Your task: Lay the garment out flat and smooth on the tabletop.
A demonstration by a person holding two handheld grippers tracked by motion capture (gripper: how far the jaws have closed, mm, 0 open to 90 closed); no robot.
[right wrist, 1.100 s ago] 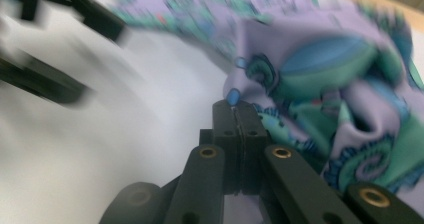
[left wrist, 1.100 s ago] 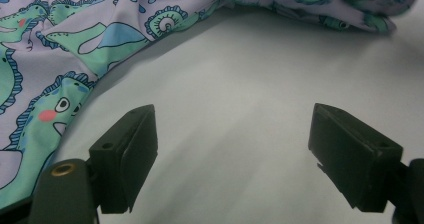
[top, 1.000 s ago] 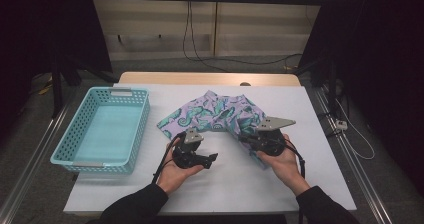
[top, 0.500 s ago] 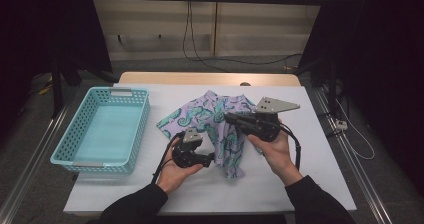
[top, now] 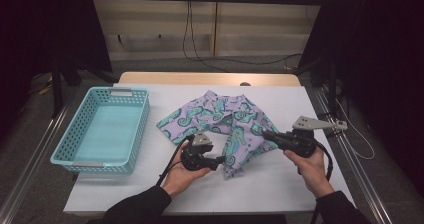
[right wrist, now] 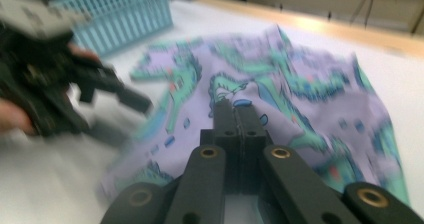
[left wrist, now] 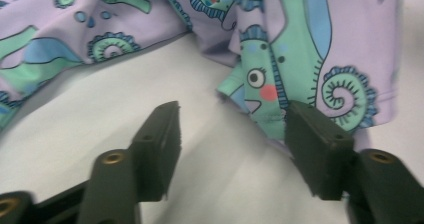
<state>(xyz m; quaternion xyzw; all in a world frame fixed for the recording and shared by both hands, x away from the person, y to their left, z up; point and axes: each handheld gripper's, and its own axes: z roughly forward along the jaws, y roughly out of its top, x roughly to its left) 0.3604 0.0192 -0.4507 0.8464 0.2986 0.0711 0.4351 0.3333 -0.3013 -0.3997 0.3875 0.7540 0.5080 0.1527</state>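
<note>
A lavender garment (top: 225,116) printed with green seahorses lies spread on the white table (top: 280,189). My right gripper (top: 265,134) is at its right side, jaws shut on a fold of the fabric (right wrist: 235,109). My left gripper (top: 220,160) rests at the garment's near edge. Its jaws (left wrist: 232,129) stand apart and have just been closing. The garment's hem (left wrist: 260,114) lies just ahead of them, close to the right jaw, and the pads do not press on it. The left gripper (right wrist: 125,96) appears blurred in the right gripper view.
A light blue plastic basket (top: 142,119) stands on the table's left side with nothing visible in it; it is also at the back of the right gripper view (right wrist: 115,14). Bare table lies in front of the garment. Dark floor and cables surround the table.
My right gripper swung left over the garment and came back to the right with fabric in its jaws, leaving a flap hanging toward the front. The left hand stayed in place.
</note>
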